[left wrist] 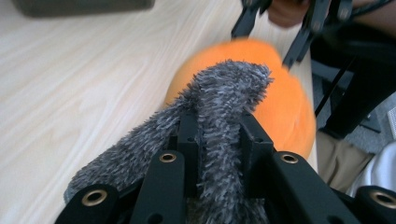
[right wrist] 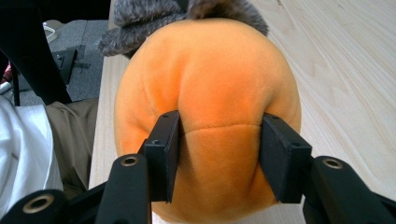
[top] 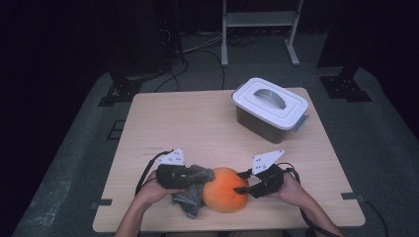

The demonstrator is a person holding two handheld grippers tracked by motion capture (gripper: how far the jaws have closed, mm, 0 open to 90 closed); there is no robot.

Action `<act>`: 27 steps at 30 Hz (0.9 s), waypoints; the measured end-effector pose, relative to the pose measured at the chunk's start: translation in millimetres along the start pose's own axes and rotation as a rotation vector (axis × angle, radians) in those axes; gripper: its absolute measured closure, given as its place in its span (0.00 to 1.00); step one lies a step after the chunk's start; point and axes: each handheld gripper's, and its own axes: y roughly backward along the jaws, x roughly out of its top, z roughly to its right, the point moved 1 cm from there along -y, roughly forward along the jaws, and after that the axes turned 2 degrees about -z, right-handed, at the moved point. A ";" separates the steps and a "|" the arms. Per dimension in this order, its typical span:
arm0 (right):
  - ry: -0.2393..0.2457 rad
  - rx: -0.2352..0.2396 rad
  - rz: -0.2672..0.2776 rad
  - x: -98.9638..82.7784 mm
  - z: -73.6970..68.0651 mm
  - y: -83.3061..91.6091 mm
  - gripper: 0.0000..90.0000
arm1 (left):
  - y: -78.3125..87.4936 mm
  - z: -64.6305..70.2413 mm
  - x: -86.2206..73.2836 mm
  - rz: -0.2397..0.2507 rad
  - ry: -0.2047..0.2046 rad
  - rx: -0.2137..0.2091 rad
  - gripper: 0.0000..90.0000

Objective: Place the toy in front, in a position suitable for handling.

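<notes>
Orange plush ball sits at the near edge of the surface, between your hands. Right tongs are clamped on its right side; in the right gripper view the pads dent the fabric, so the hold looks solid. Left tongs are clamped on the grey fuzzy cloth, which is draped against the ball's left side.

The step looks like wiping the ball:
- Keep the right grip fixed; don't squeeze harder, the plush is already bulging.
- Drag the cloth over the top in short strokes, pressing lightly.
- The ball is close to the near edge, so push away from you, not toward.
- The lidded grey bin at far right is well apart and not in the way.
</notes>
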 end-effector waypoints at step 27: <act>-0.002 -0.058 0.052 11.9 7.2 7.2 0.70 | 3.2 1.9 27.9 0.033 -0.063 0.005 0.82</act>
